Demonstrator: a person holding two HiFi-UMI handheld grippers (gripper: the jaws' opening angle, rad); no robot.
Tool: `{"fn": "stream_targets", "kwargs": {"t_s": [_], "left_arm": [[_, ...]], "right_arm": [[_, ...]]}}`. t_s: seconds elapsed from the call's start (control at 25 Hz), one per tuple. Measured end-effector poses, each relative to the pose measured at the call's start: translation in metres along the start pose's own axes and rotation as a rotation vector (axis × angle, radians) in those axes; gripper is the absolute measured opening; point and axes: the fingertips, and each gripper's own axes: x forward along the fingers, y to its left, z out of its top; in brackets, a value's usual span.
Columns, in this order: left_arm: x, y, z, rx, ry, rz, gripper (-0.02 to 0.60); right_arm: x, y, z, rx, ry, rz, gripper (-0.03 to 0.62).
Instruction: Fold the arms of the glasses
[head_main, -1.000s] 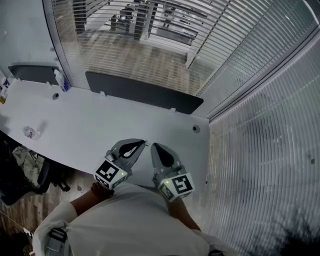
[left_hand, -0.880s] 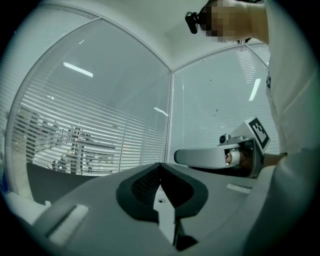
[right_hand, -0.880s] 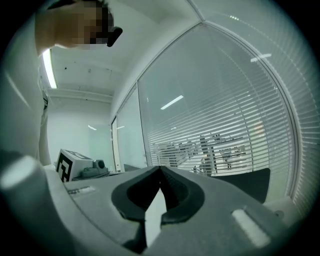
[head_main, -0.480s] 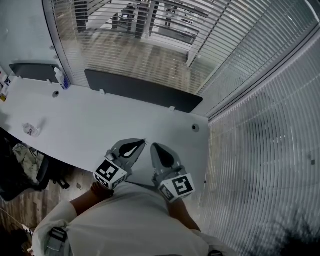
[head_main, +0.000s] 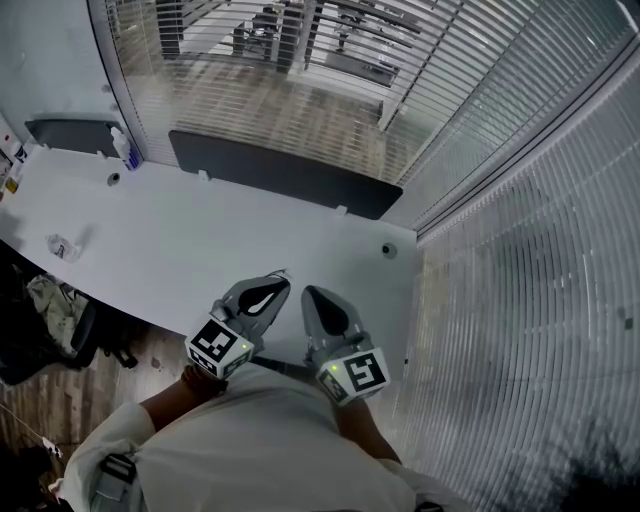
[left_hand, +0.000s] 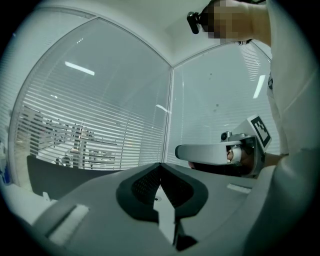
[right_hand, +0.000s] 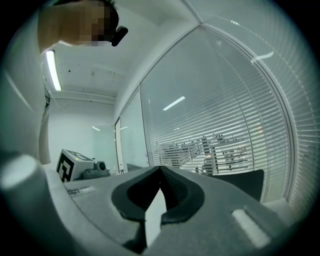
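Shift since a second ago: the desk (head_main: 180, 240) and what lies on it sit slightly higher in the head view, while both grippers hold the same spot low in the picture, close to the person's body.
Glasses: none can be made out for certain. A small pale thing (head_main: 62, 246) lies far to the left on the desk, well apart from both grippers. It may be the glasses, but it is too small to tell, and so is whether its arms are folded or spread.
Handling, as a judgement: glasses are light and thin, with stiff arms that swing on small, delicate hinges. The lenses are slippery and scratch easily.
Where to take hold: on the front frame at the bridge or an outer corner, never on a lens. An arm is best pressed along its length, away from the hinge, and gently.
Left gripper (head_main: 283, 275): jaws closed, tips meeting with only the hollow behind them open. It has nothing between the jaws and touches nothing.
Right gripper (head_main: 308, 292): jaws likewise fully together and empty. It sits just beside the left one over the near edge of the desk and points level.
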Motion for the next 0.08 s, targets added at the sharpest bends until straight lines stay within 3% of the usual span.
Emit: {"fn": "stream_targets", "kwargs": {"t_s": [0.08], "left_arm": [[0.0035,-0.0052,-0.0039,0.000,0.007,0.004,0.003]], "right_arm": [[-0.0060,-0.0044,-0.0006,-0.003,0.001,0.000,0.000]]}}
